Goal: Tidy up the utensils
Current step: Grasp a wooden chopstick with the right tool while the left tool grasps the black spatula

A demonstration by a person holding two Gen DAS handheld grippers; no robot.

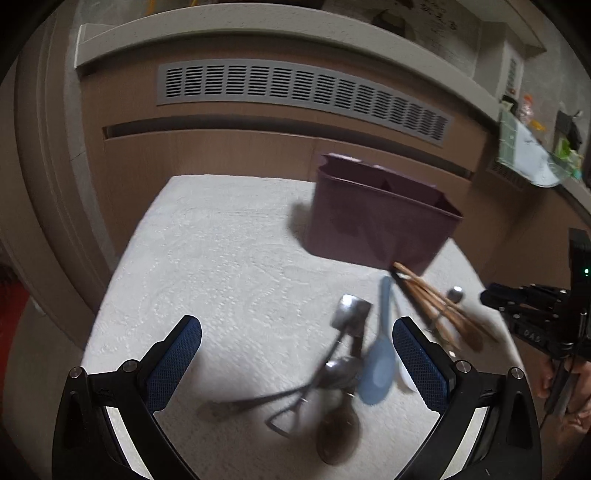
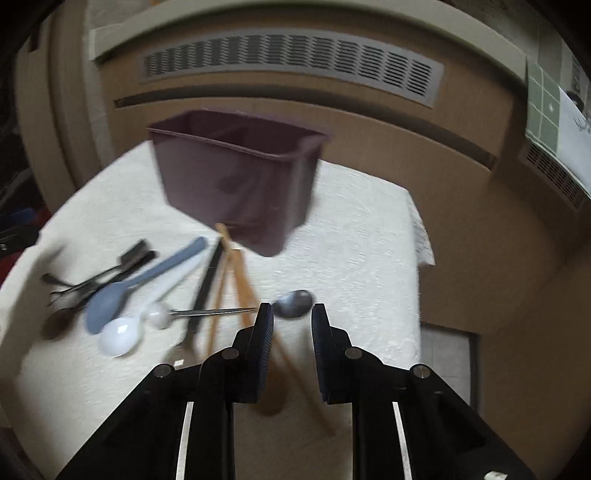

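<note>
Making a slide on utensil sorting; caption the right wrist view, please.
Open right gripper above a metal spoon, beside scattered utensils and a purple caddy.

Little can be read here. The right claw's black body (image 1: 535, 332), seen at the edge of the left wrist view, carries small pale embossed characters too blurred to make out. A paper on the wall (image 1: 437, 22) shows dark handwritten-looking marks that stay illegible.

Left tongs (image 1: 297, 332): black frame, blue textured pads, silver screws. Right tongs (image 2: 292, 317): all blk.
</note>
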